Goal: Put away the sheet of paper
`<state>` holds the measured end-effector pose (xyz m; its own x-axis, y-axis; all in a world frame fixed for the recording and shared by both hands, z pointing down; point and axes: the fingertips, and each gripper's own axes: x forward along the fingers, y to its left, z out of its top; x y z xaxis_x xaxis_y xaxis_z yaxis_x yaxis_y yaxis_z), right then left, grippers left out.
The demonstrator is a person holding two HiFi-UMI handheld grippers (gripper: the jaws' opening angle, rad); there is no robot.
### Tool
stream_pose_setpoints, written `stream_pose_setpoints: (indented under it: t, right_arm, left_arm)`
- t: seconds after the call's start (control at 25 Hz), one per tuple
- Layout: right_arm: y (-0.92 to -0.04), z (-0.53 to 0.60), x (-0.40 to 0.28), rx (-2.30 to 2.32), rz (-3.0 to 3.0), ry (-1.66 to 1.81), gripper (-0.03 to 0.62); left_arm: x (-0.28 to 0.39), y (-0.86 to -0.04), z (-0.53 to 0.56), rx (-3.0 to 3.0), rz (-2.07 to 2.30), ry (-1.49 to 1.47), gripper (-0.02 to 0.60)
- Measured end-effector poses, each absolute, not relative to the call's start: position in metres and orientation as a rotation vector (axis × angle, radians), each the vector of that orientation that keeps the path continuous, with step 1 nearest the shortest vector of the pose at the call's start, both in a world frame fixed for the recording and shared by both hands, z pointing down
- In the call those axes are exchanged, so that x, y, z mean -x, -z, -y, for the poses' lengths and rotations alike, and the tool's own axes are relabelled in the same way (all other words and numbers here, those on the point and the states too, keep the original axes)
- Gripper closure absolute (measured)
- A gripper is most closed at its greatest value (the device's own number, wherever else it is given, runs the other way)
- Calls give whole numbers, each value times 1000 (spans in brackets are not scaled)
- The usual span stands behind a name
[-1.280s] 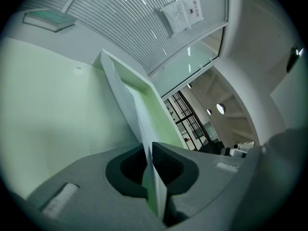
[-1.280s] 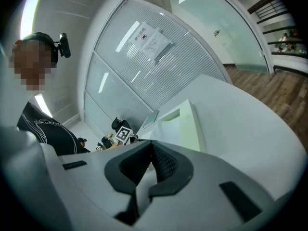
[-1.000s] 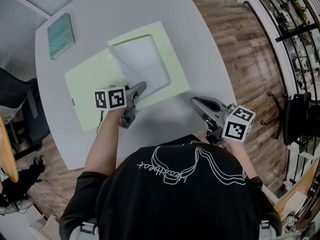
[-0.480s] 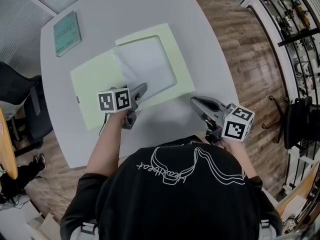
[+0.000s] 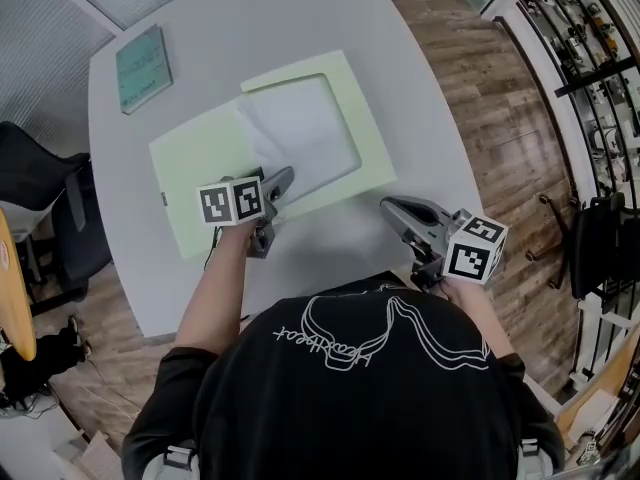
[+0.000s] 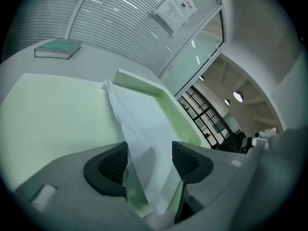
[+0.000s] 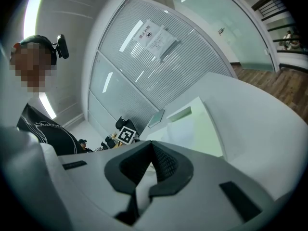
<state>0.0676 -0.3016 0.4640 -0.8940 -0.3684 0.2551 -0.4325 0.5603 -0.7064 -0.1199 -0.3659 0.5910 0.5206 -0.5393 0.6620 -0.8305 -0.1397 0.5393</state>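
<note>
A pale green folder (image 5: 200, 168) lies open on the round white table (image 5: 300, 18). A white sheet of paper (image 5: 300, 128) rests on the folder's right half. My left gripper (image 5: 282, 180) is at the folder's near edge. In the left gripper view the sheet (image 6: 139, 124) rises between the pads (image 6: 114, 165) of that gripper (image 6: 150, 160). Its jaws are opening and neither pad presses on the paper. My right gripper (image 5: 390, 208) hovers over the table's near right part, apart from the folder. Its jaws are shut on nothing (image 7: 151, 165).
A teal book (image 5: 143, 68) lies at the table's far left, beyond the folder. A dark office chair (image 5: 40, 218) stands left of the table. Shelving (image 5: 590, 58) lines the right side over the wood floor. The table's near edge runs just under both grippers.
The left gripper's jaws, pinched on the sheet's near corner a second ago, now stand apart. The lifted sheet has settled lower on the folder. The right gripper has stayed put.
</note>
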Motion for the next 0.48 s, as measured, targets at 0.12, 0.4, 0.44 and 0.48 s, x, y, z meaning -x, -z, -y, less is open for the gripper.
stream_pose_setpoints:
  t: [0.12, 0.4, 0.44, 0.48]
  right_arm:
    - [-461, 298, -66, -706, 2711, -1257, 583]
    - [-450, 286, -62, -722, 2736, -1195, 583]
    - [-446, 283, -61, -721, 2745, -1177, 584]
    - [-443, 280, -58, -719, 2757, -1162, 583]
  left_arm:
    - [119, -590, 364, -1827, 1130, -404, 304]
    - [132, -576, 347, -1864, 1141, -418, 305]
    - [134, -570, 343, -1879, 1146, -417, 305]
    - [136, -563, 338, -1898, 1152, -414, 305]
